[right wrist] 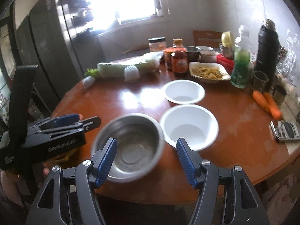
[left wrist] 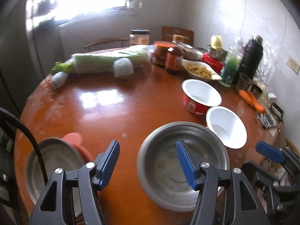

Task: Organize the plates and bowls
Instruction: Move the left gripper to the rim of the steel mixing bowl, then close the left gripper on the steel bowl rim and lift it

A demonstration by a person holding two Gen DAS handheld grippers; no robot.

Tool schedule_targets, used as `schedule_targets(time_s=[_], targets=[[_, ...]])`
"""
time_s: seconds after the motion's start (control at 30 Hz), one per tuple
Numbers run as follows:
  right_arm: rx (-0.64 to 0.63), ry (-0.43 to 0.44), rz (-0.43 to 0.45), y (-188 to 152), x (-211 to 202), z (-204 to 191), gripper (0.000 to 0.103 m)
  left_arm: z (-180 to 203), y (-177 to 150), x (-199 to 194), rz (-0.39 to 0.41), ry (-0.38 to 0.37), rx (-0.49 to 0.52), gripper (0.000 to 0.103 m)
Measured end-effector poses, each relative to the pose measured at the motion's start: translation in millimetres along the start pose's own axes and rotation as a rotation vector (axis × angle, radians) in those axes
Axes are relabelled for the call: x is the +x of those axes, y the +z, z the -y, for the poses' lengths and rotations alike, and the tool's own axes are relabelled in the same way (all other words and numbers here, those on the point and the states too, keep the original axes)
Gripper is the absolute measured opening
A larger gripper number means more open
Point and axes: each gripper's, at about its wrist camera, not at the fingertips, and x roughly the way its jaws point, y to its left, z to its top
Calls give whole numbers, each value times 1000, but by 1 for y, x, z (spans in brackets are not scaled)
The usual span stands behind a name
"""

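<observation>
Grippers, left [left wrist: 148, 161] and right [right wrist: 147, 161], tilt downward over steel bowl [right wrist: 129, 146], fingers spread, pinching nothing.

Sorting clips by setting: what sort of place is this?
Probably a home kitchen or dining corner: a round wooden table crowded with sauce jars, a cabbage and carrots, with a tall refrigerator beside a window.

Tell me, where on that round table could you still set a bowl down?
The widest bare patch on the table lies between the cabbage, the steel bowl and the two white bowls. More bare wood lies right of them, before the carrots. The far edge, around the jars and black flask, is crowded.
</observation>
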Motion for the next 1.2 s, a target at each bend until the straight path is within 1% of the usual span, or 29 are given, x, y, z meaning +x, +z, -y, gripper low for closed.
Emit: schedule_targets(time_s=[0.07,0.2,0.33,0.57,0.83,1.0,1.03,1.2], targets=[[14,-8,-10,-4,4,5,68,7,0,11,-15,-17,19,62],[38,-20,-47,-13,17,14,68,11,-2,25,-33,-13,35,62],[51,-21,-64,-17,28,15,68,5,-6,33,-47,-23,27,62],[58,7,-91,-23,46,7,68,-3,-9,42,-58,-29,16,62],[71,0,-92,-23,55,7,68,-6,-11,54,-74,-22,19,62],[69,-2,-96,-22,63,5,68,-7,-14,67,-105,-29,15,62],[63,-4,-96,-22,63,4,67,-6,-14,68,-106,-30,19,62],[42,-10,-99,-23,69,0,55,-5,-17,70,-115,-57,23,62]])
